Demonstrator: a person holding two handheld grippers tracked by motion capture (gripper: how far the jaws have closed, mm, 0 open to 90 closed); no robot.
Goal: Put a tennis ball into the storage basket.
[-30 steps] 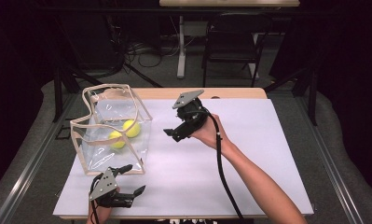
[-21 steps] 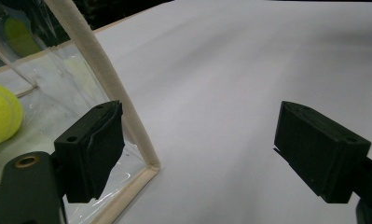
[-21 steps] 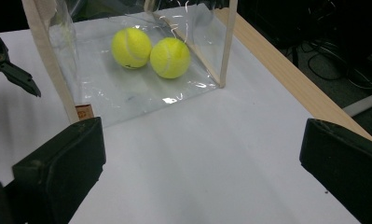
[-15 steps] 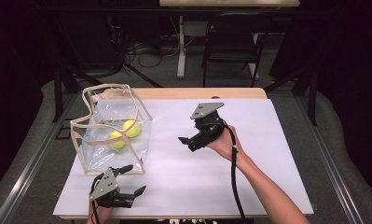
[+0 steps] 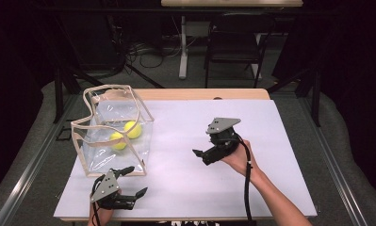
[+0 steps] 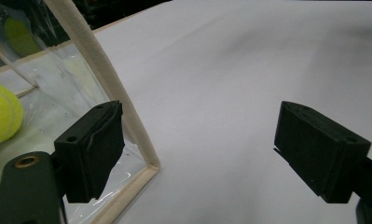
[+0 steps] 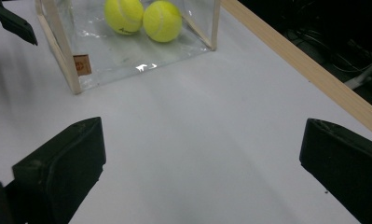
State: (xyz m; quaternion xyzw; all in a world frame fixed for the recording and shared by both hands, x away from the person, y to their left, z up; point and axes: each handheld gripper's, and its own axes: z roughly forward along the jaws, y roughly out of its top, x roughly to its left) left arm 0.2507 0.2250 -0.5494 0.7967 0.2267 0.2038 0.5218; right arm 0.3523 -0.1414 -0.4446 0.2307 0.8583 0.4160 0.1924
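Observation:
A clear plastic bag (image 5: 100, 155) with beige trim stands open at the table's left. Two yellow tennis balls (image 5: 132, 129) (image 5: 118, 140) lie inside it. My left gripper (image 5: 138, 180) is at the front left, just in front of the bag's near corner, open and empty. In the left gripper view the bag's trim (image 6: 104, 79) runs beside the left jaw, a ball (image 6: 2, 114) behind the plastic. My right gripper (image 5: 202, 157) hovers over mid-table, open and empty, facing the bag. The right gripper view has both balls (image 7: 123, 15) (image 7: 162, 20) in the bag (image 7: 62, 51) ahead.
A white sheet (image 5: 270, 141) covers the table, with a wooden edge (image 5: 200, 94) at the back. Behind the table stand a dark chair (image 5: 232, 42) and cables on the floor. A metal rail (image 5: 30, 160) runs along the left side.
My right gripper has moved away from the bag, to the right and toward the person. The left gripper, the bag and the balls stayed put.

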